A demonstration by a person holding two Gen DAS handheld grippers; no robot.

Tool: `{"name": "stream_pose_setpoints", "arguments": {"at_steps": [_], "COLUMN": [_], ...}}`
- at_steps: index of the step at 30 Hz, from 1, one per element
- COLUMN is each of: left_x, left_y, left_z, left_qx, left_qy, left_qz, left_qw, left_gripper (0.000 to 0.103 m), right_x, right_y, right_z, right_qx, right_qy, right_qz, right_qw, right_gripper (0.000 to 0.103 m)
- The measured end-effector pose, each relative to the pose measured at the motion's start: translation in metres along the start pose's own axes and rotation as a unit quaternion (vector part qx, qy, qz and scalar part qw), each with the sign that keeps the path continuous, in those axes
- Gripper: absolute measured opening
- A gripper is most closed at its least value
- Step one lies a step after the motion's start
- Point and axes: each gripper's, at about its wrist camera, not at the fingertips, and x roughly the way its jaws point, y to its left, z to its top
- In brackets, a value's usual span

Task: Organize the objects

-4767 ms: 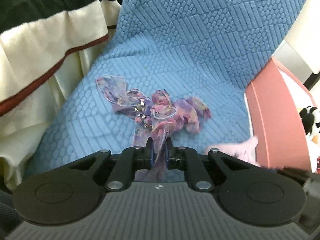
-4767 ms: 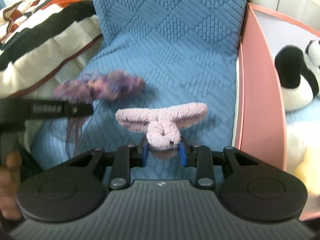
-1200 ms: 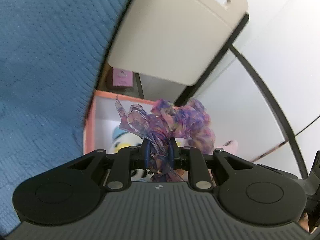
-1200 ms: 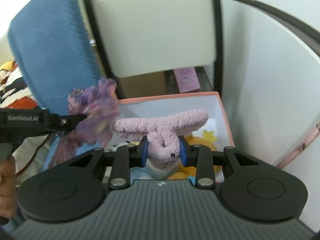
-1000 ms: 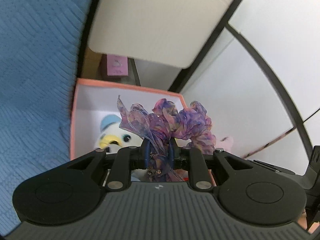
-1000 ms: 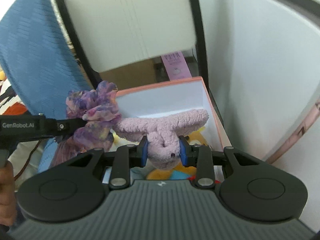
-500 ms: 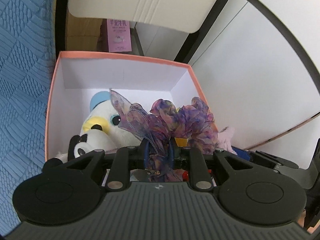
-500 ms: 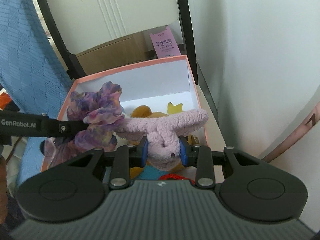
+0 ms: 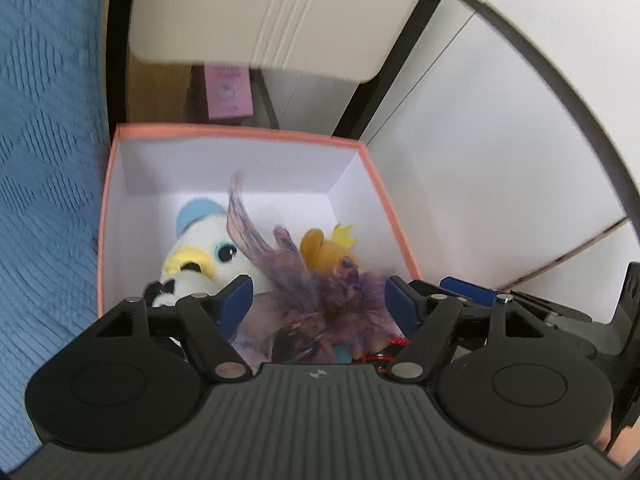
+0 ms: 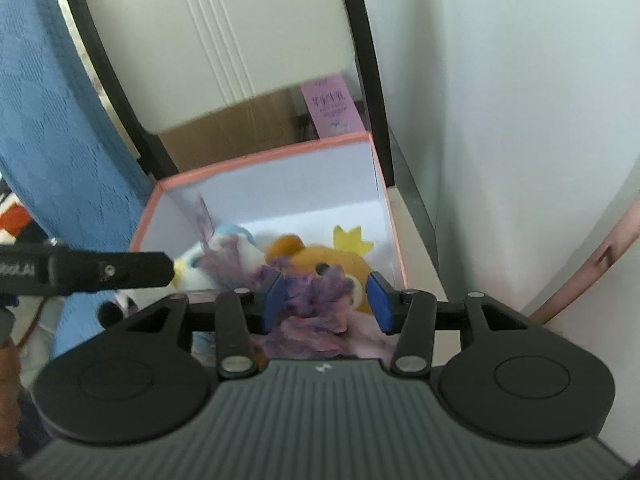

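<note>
A pink-rimmed box [image 9: 384, 200] with white inner walls holds plush toys. My left gripper [image 9: 320, 304] is open above its near edge. The purple patterned scrunchie [image 9: 316, 296] is loose between and below the blue pads, blurred, dropping into the box. My right gripper [image 10: 326, 298] is open too. The pink fluffy bow [image 10: 360, 340] lies below its pads beside the purple scrunchie [image 10: 316, 292]. The box [image 10: 384, 196] shows in the right wrist view as well.
In the box are a white duck plush with a blue cap [image 9: 200, 248], an orange bear plush [image 10: 332, 264] and a black-and-white plush [image 9: 160, 296]. A blue quilted cover [image 9: 44, 160] lies to the left. White cabinet panels [image 9: 500, 140] stand right. A pink card [image 9: 228, 92] sits behind the box.
Both grippers have opened over the box. The purple scrunchie and the pink bow have left the pads and are falling in among the plush toys.
</note>
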Motion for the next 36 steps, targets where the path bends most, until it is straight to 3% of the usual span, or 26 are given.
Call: {"name": "stream_pose_setpoints", "arguments": {"at_steps": [4,12,15,27,32,35,36], "left_x": [-0.037,-0.117,-0.142,-0.206,-0.216,-0.219,-0.218], "left_y": [-0.008,-0.009,-0.007,0.011,0.011,0.011,0.011], "left_z": [0.002,-0.011,-0.025,-0.081,-0.101,-0.111,-0.115], "left_qx": [0.025,0.055,0.071,0.054,0.063,0.065,0.065], "left_qy": [-0.039,-0.088,-0.107,-0.144,-0.156,-0.158,-0.159], "left_qz": [0.011,-0.020,-0.009,-0.025,-0.016,-0.014,-0.013], "left_qw": [0.9989,0.9944,0.9916,0.9878,0.9856,0.9852,0.9850], "left_gripper": [0.093,0.099,0.099,0.102,0.103,0.103,0.103], "right_x": [-0.033,-0.112,-0.136,-0.165,-0.168,-0.163,-0.162], "right_y": [0.014,0.048,0.062,0.093,0.097,0.096,0.095], "right_z": [0.008,0.011,0.000,-0.063,-0.087,-0.098,-0.101], "right_qx": [-0.004,-0.015,-0.024,-0.023,-0.012,-0.011,-0.010], "right_qy": [-0.029,-0.090,-0.103,-0.094,-0.087,-0.078,-0.077], "right_qz": [0.000,0.020,0.030,0.037,0.023,0.018,0.018], "right_qw": [1.000,0.996,0.994,0.995,0.996,0.997,0.997], "right_gripper": [0.049,0.049,0.049,0.050,0.065,0.090,0.091]}}
